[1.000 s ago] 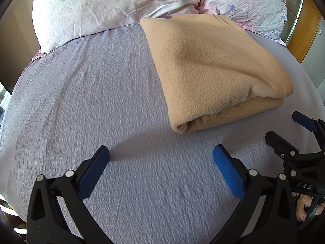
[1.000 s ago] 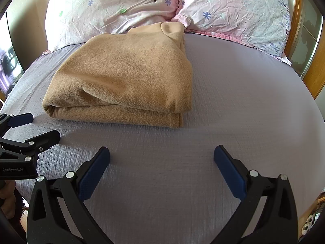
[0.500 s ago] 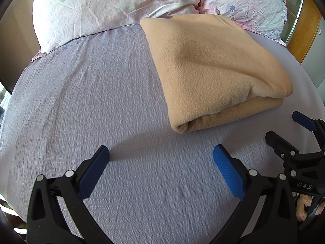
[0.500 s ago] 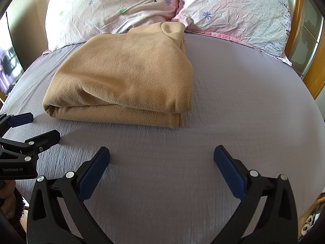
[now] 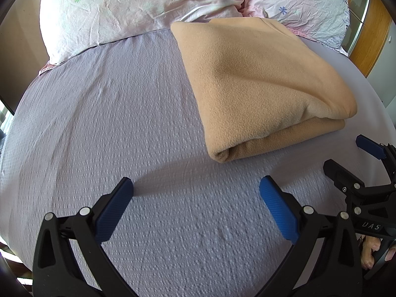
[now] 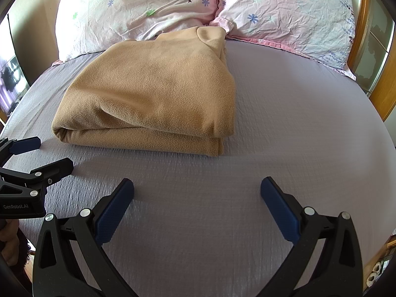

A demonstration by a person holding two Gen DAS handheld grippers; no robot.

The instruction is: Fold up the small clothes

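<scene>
So the tan fleece garment [image 5: 259,84] is sitting folded into a thick stack on the lilac bedsheet [image 5: 111,128], up toward the head of the bed with its far edge touching the two floral pillows [image 6: 198,7]. From the right wrist view you can see the folded edges facing the grippers, with the top layer draped over the lower ones and a collar-ish bit poking up near the pillows. The left gripper [image 5: 195,193] is spread wide with nothing between its blue pads, hovering over bare sheet just short of the garment's near left corner. The right gripper [image 6: 196,193] is the same deal, wide apart and holding nothing, over the sheet in front of the garment's right side. Each gripper shows up at the edge of the other's camera, near the garment but not touching it. There's a wooden bed frame [image 6: 366,49] along the right side.
</scene>
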